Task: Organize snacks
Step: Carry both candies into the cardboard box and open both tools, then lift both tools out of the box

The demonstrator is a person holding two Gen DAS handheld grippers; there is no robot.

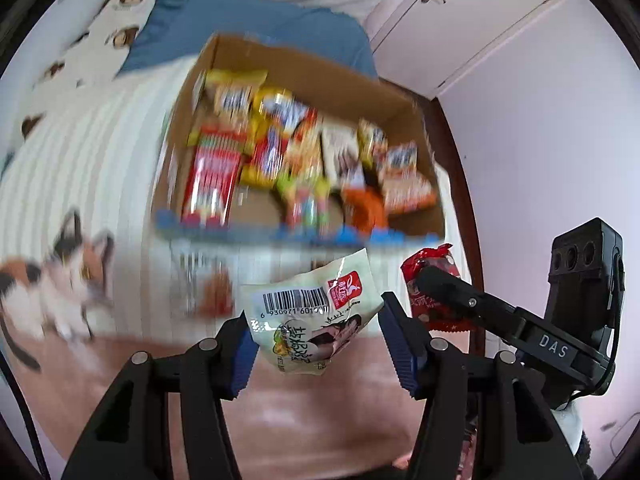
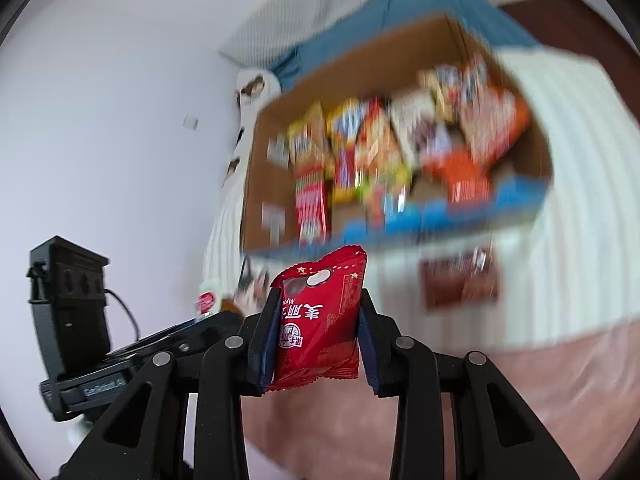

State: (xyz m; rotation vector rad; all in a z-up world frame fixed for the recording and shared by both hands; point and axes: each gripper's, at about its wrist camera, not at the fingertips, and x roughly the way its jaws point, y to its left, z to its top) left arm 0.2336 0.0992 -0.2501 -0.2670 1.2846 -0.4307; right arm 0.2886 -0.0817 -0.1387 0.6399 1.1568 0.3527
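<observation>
A cardboard box (image 1: 208, 80) full of colourful snack packets lies on the bed ahead; it also shows in the right wrist view (image 2: 276, 128). My left gripper (image 1: 316, 332) is shut on a pale green snack packet (image 1: 312, 308) with a barcode, held in the air short of the box. My right gripper (image 2: 318, 320) is shut on a red snack packet (image 2: 320, 320), also short of the box. The right gripper and its red packet (image 1: 430, 276) show at the right of the left wrist view. Both views are motion-blurred.
The bed has a striped white cover (image 1: 80, 152), a blue sheet (image 1: 248, 12) and a cat-print pillow (image 1: 120, 20). A calico cat picture (image 1: 60, 276) is on the bedding at left. A loose dark packet (image 2: 460, 280) lies before the box. A door (image 1: 472, 20) stands at right.
</observation>
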